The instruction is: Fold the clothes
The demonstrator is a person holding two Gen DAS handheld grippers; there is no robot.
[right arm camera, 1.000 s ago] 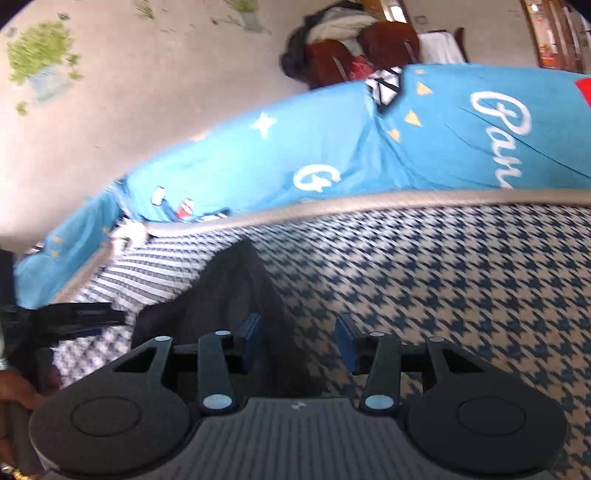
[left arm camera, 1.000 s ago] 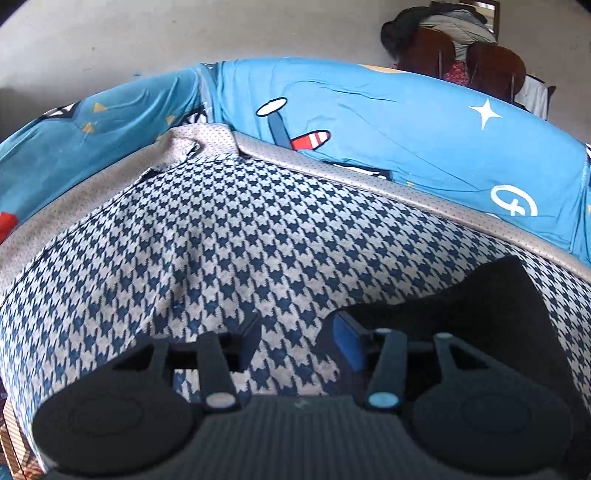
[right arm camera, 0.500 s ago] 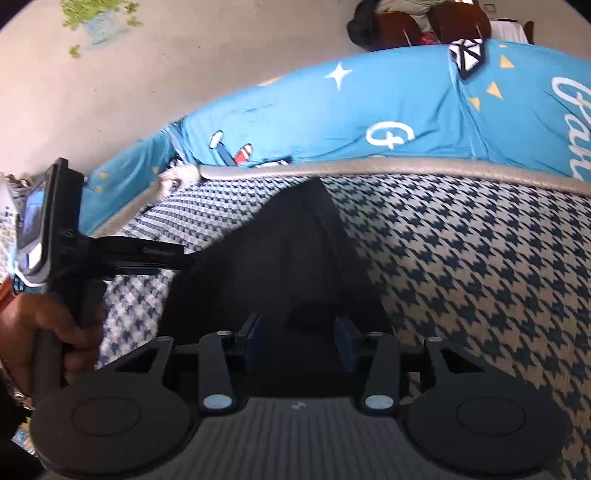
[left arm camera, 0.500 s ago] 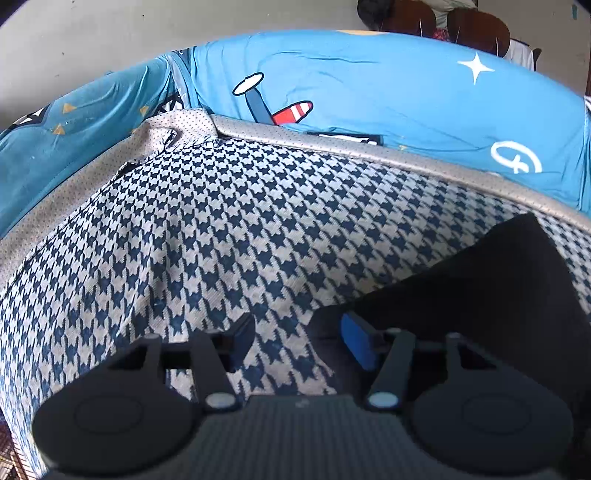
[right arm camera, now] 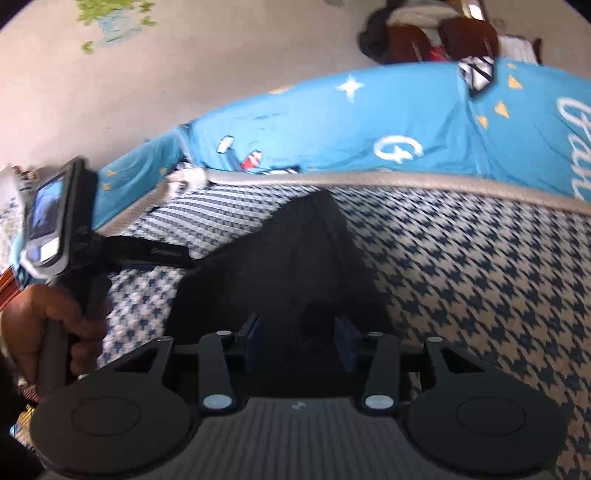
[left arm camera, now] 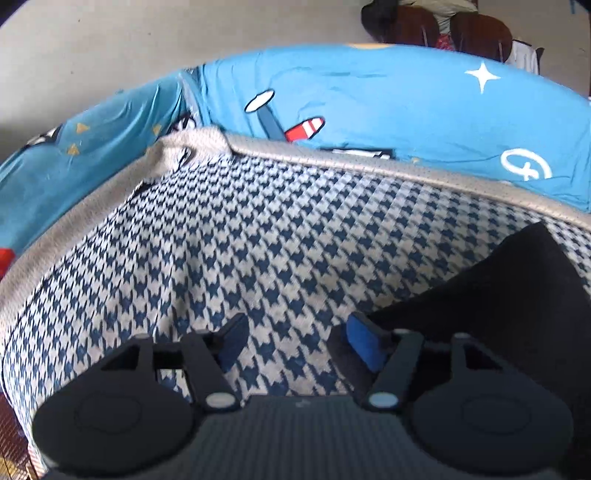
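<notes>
The dark black cloth garment (right arm camera: 295, 258) lay bunched near the houndstooth mattress's (left arm camera: 258, 240) far edge, seemingly unfolded. The left gripper (left arm camera: 295, 339) had just been opening, empty; the right gripper (right arm camera: 297, 341) stood half-open over the garment.

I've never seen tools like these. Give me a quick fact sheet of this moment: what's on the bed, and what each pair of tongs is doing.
Surface: houndstooth blanket with a beige border, lying on a blue cartoon-print sheet
Garment: black cloth lying on the blanket
Left tongs: open, have just been opening; only blanket between the pads, the cloth at the right pad's side
Right tongs: open over the black cloth, not pressing it
Background: brown chairs draped with clothes, by a plain wall
</notes>
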